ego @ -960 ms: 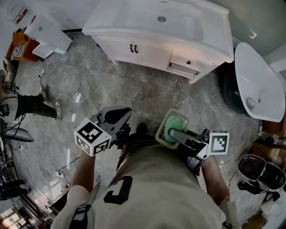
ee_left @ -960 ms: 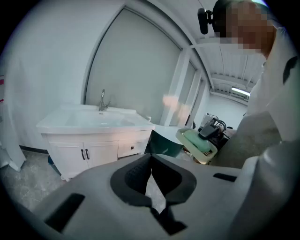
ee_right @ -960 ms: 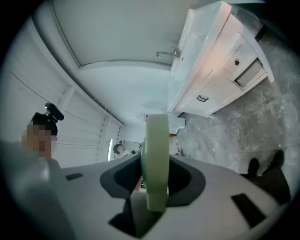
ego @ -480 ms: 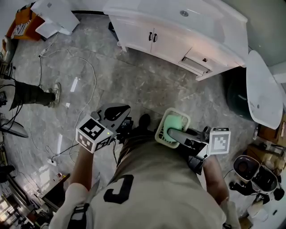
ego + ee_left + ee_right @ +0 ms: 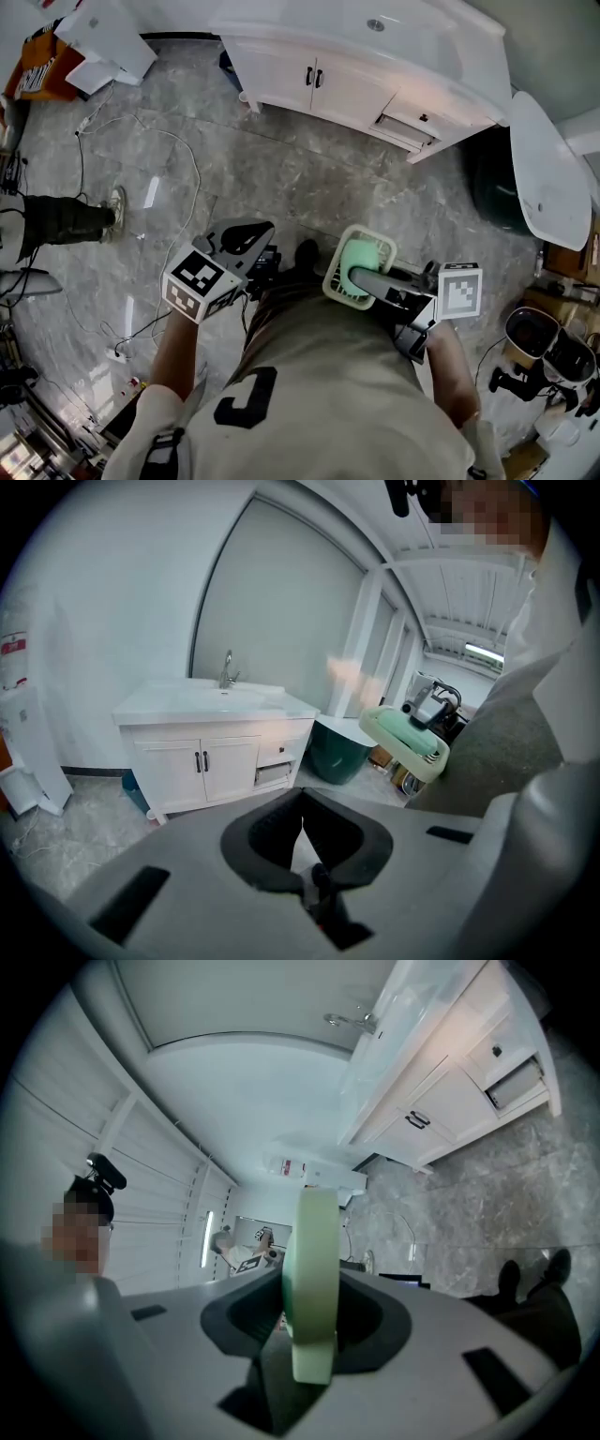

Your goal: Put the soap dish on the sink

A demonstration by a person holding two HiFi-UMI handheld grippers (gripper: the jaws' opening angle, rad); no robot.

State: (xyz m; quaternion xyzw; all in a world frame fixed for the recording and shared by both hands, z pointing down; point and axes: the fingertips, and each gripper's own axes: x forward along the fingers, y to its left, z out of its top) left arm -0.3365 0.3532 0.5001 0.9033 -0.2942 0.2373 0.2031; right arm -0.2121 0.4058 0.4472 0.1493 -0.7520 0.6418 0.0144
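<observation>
A pale green soap dish (image 5: 370, 248) with a slotted rim hangs in front of the person's waist, above the grey stone floor. My right gripper (image 5: 358, 277) is shut on it; in the right gripper view the soap dish (image 5: 317, 1232) stands edge-on between the pads of the right gripper (image 5: 309, 1288). My left gripper (image 5: 258, 234) is held beside it on the left, its jaws shut and nothing in them. The left gripper (image 5: 302, 803) looks toward the soap dish (image 5: 408, 742) and the white sink (image 5: 211, 700) on its cabinet. The sink (image 5: 375, 37) stands some way ahead, across the floor.
A white oval fixture (image 5: 544, 178) and a dark green bin (image 5: 492, 183) stand right of the cabinet. Cables (image 5: 178, 159) trail over the floor at left, near another person's leg (image 5: 66, 220). White boxes (image 5: 108, 37) lie at the back left, camera gear (image 5: 544, 337) at the right.
The head view has shifted, so the sink cabinet now sits further right in the picture. Both grippers keep their pose, and the dish stays held.
</observation>
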